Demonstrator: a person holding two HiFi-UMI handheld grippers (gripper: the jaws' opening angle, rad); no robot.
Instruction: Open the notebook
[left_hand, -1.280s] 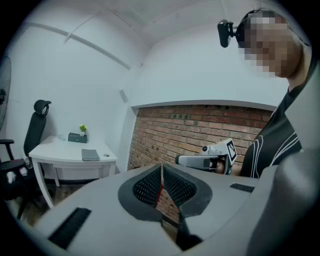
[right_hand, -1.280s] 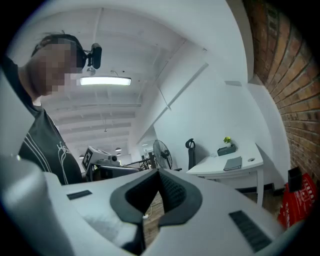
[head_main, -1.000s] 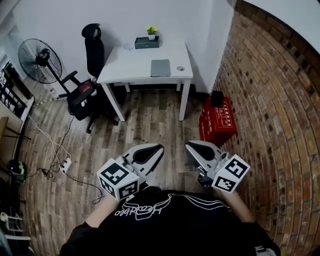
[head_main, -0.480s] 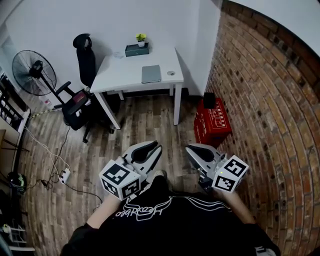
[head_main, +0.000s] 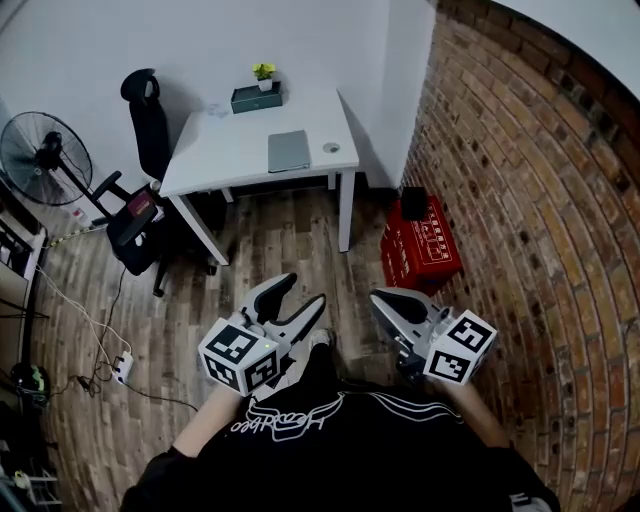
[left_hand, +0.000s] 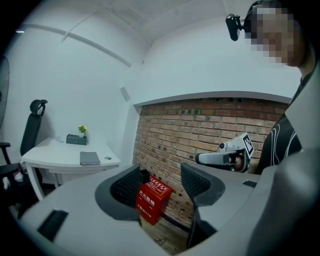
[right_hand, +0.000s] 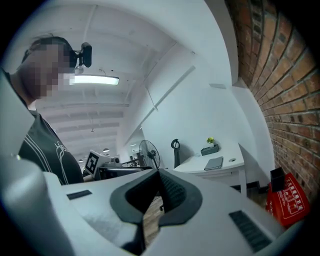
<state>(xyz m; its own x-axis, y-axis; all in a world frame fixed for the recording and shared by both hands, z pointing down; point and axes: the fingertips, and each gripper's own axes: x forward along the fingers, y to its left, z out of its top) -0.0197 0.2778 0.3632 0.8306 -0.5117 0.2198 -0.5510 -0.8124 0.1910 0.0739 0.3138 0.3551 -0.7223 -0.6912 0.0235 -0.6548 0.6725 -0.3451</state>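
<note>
Notebook: closed, lying flat on the white table, toward its right side.
Left gripper: well short of the table, over the wood floor. Its fingers are released and have just been opening, with nothing between them.
Right gripper: also well short of the table, fingers clenched together, empty.
Potted plant: at the table's back edge.
Office chair: left of the table. Red box: to its right.

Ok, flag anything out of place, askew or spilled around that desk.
Nothing is spilled or damaged. The notebook lies closed and flat on the white desk. The only oddity is a power strip lying loose on the wood floor at left, away from the desk.
</note>
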